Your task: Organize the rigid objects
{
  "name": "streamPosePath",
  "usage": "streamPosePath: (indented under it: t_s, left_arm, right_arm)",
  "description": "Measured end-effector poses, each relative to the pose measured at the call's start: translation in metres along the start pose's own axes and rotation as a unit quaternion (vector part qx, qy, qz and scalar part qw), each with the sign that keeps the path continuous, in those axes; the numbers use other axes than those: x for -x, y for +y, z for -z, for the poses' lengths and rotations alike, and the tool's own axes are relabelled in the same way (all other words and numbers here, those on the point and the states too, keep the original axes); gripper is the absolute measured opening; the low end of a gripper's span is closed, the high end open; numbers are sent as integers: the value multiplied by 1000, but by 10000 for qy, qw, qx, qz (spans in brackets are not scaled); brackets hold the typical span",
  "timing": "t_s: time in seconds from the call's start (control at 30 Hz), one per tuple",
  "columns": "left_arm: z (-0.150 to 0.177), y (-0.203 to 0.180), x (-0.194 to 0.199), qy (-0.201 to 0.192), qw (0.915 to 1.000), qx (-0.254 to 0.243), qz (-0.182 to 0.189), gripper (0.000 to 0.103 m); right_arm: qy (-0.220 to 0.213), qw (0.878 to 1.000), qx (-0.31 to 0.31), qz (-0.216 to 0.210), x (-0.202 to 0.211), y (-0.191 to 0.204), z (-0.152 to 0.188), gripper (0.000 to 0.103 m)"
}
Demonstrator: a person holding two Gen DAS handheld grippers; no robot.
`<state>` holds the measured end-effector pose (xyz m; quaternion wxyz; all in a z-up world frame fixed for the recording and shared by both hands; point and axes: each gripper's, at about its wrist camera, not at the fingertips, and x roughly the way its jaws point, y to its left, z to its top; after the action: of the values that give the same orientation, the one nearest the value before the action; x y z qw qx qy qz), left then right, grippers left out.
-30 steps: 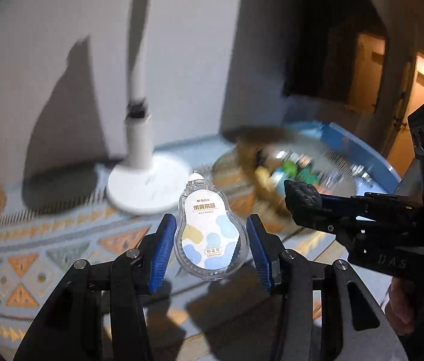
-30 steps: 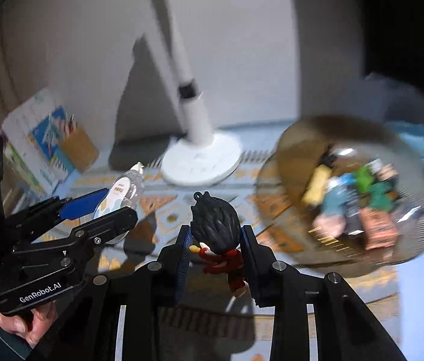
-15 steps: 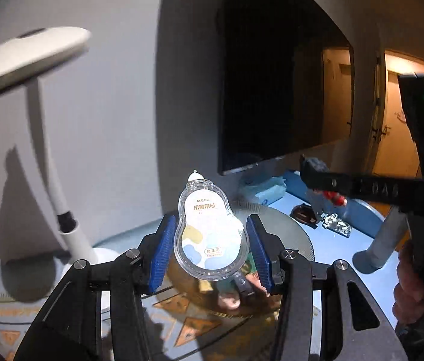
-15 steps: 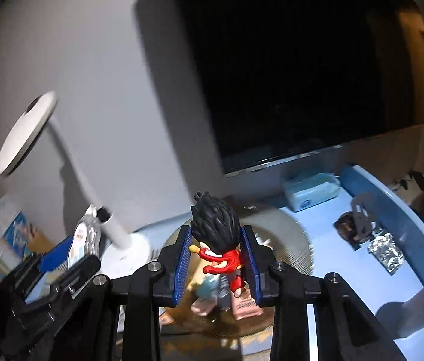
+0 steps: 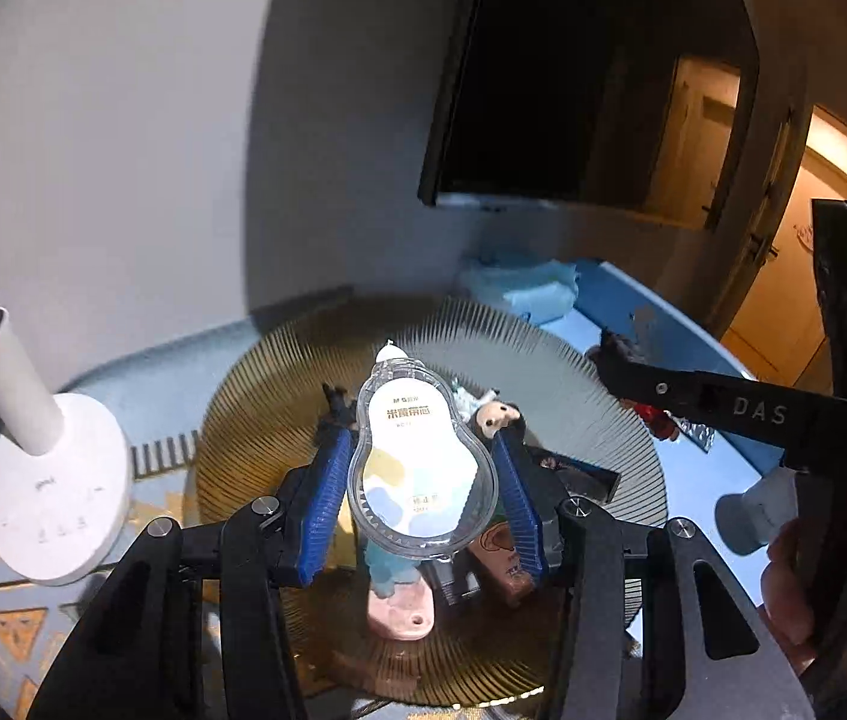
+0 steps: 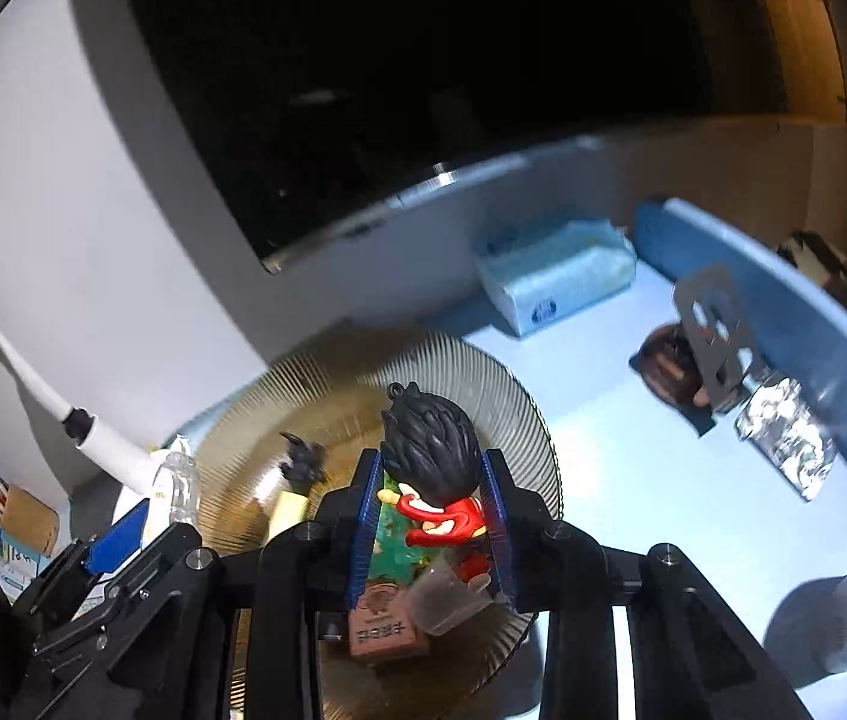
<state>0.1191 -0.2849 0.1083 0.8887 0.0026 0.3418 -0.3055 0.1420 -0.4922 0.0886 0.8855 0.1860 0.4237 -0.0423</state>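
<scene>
Left wrist view: left tool [image 5: 420, 483] gripped a correction tape [image 5: 420, 468], right tool [image 6: 432, 516] a figurine [image 6: 432, 468], above the crowded dish [image 5: 573, 372]; releasing high risked bounce-out.

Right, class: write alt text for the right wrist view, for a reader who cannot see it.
The right gripper holds a small figurine with spiky black hair and a red top between its blue jaws, above a ribbed amber glass plate already holding other small toys. Behind lie a pale blue table, a tissue pack and a dark screen.
</scene>
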Motion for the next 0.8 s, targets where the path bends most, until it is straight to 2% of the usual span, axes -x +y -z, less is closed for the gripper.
streamPosePath:
  t_s: [0.27, 0.33, 0.37, 0.4, 0.43, 0.53, 0.63, 0.8]
  left_arm:
    - [-2, -5, -13, 147, 9999, 10, -17, 46]
    - [-5, -7, -9, 133, 9999, -19, 20, 61]
    - [-7, -6, -6, 102, 9999, -13, 39, 82]
    - [-8, -5, 2, 11, 10000, -4, 33, 88]
    - [-9, -4, 10, -124, 9999, -36, 20, 88]
    - [-12, -1, 34, -219, 9996, -171, -39, 88]
    - [-12, 9, 66, -410, 9990, -85, -132, 88]
    - [-11, 25, 128, -729, 9966, -25, -371, 88]
  right_arm:
    - [424, 9989, 9, -197, -31, 1, 5, 32]
    - [481, 9986, -15, -213, -36, 1, 3, 32]
    - [496, 9986, -17, -207, -38, 1, 2, 34]
    - [508, 9985, -13, -226, -38, 2, 2, 37]
    - [490, 9984, -25, -278, -35, 2, 1, 44]
    - [264, 9989, 15, -397, -16, 6, 3, 50]
    - [91, 9991, 148, -388, 6, 18, 6, 51]
    - [-36, 9968, 312, -742, 45, 51, 18, 53]
